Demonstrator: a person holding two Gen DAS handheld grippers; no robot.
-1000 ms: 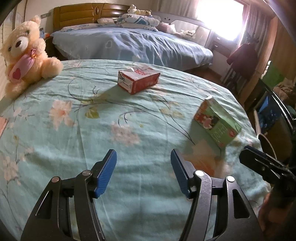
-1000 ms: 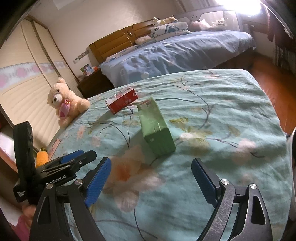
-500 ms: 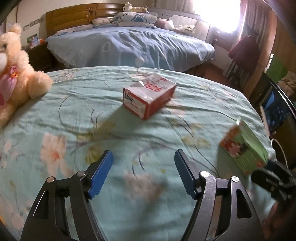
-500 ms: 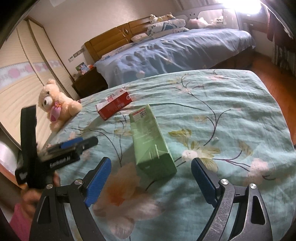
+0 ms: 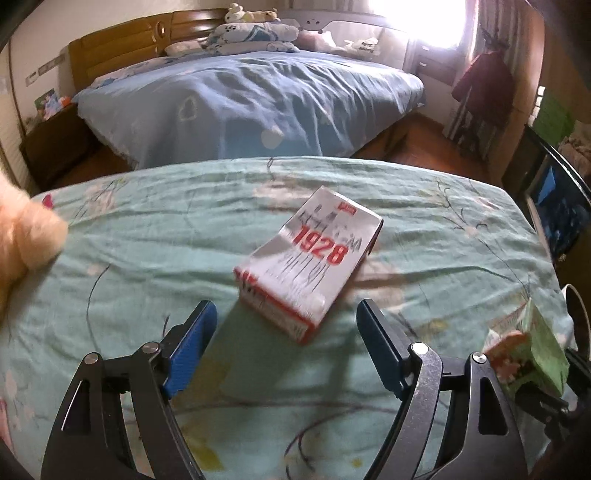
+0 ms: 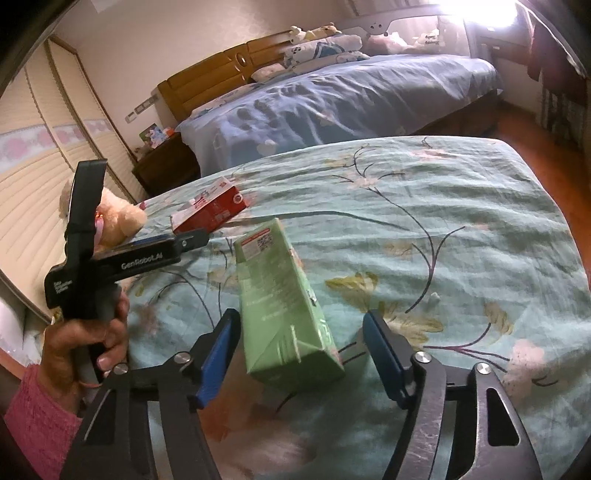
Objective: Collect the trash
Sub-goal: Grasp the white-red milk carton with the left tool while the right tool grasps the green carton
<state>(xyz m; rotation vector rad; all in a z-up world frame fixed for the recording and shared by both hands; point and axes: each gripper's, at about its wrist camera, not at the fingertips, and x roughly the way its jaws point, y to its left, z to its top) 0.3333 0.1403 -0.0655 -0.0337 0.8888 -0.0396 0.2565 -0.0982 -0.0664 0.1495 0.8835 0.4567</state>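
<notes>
cartons: two on the teal floral bedspread (image 5: 147, 236) | red-white carton (image 5: 308, 267) — lies just ahead of left gripper (image 5: 286, 349), jaws spread, just been opening | green carton (image 6: 284, 306) — between right gripper (image 6: 301, 354) jaws, just been closing, not yet pressing | teddy bear (image 6: 116, 218): one

A teal flowered bedspread (image 5: 147, 229) covers the near bed. A cream teddy bear (image 6: 118, 218) sits at its left edge. Beyond lies a blue-quilted bed (image 5: 258, 96) with a wooden headboard (image 5: 122, 48), pillows (image 5: 251, 35) and a dark nightstand (image 6: 166, 162) at its far left.
</notes>
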